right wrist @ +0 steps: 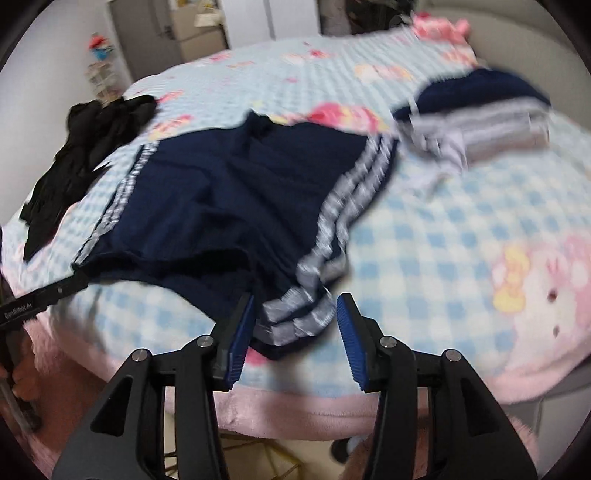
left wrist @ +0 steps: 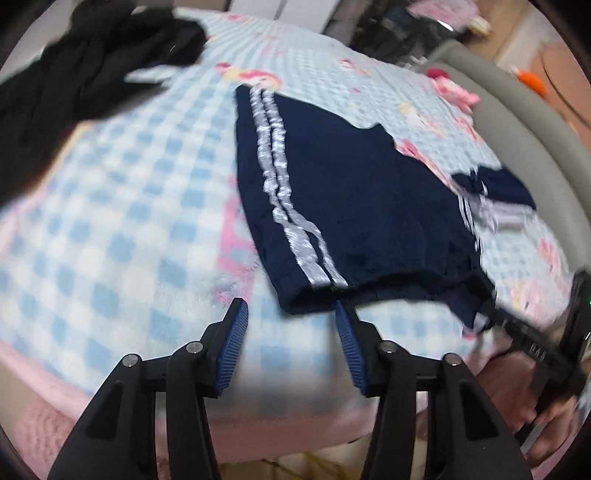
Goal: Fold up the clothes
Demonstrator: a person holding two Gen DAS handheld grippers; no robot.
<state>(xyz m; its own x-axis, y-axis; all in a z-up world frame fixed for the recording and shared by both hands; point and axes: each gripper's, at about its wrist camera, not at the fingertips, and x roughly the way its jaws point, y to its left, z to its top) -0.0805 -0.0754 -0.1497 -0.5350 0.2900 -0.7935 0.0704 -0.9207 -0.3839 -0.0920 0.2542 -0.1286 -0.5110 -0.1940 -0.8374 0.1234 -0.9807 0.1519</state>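
A bed (right wrist: 424, 251) is lying under a fleecy blue-and-white checked blanket (left wrist: 122, 206) printed with pink cartoon figures, a white rabbit face (right wrist: 546, 295) showing near its pink border. A grey padded bed frame (left wrist: 517, 122) is curving along one side. Beyond the bed, a grey door (right wrist: 147, 33) and a small stack of shelves (right wrist: 101, 79) are standing against the wall.

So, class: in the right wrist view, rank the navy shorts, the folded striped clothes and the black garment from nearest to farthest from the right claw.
1. Navy shorts: striped corner between the right claw's pads.
2. Folded striped clothes: upper right.
3. Black garment: far left.
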